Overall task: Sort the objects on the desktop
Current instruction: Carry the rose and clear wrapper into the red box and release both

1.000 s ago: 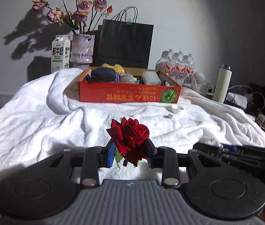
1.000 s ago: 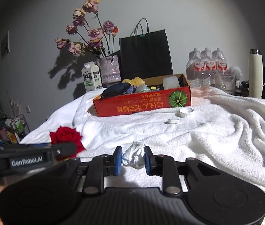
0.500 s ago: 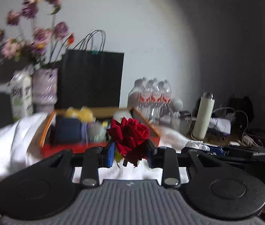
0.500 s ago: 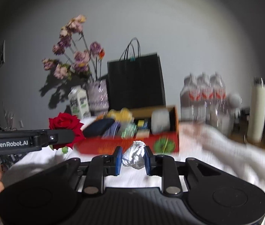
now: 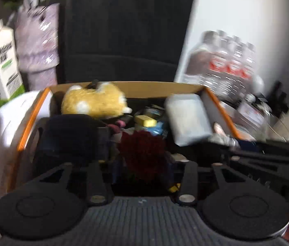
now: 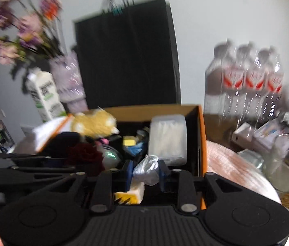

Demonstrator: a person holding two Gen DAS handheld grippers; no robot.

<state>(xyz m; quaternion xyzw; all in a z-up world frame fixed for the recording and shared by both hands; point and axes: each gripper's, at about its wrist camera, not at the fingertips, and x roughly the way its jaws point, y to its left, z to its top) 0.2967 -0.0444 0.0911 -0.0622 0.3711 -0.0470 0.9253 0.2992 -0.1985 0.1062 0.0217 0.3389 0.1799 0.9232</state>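
Your left gripper [image 5: 144,166] low centre over the orange box [image 5: 31,119], jaws opening with the red rose [image 5: 144,153] between them, your right gripper [image 6: 145,174] likewise opening around the crumpled white wad [image 6: 147,169], box interior mid-frame.

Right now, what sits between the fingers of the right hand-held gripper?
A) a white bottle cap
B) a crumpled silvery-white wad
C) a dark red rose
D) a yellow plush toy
B: in the right wrist view a crumpled silvery-white wad lies between the fingers of the right hand-held gripper, whose jaws are opening, above the orange-rimmed cardboard box; the dark red rose is at the left hand-held gripper.
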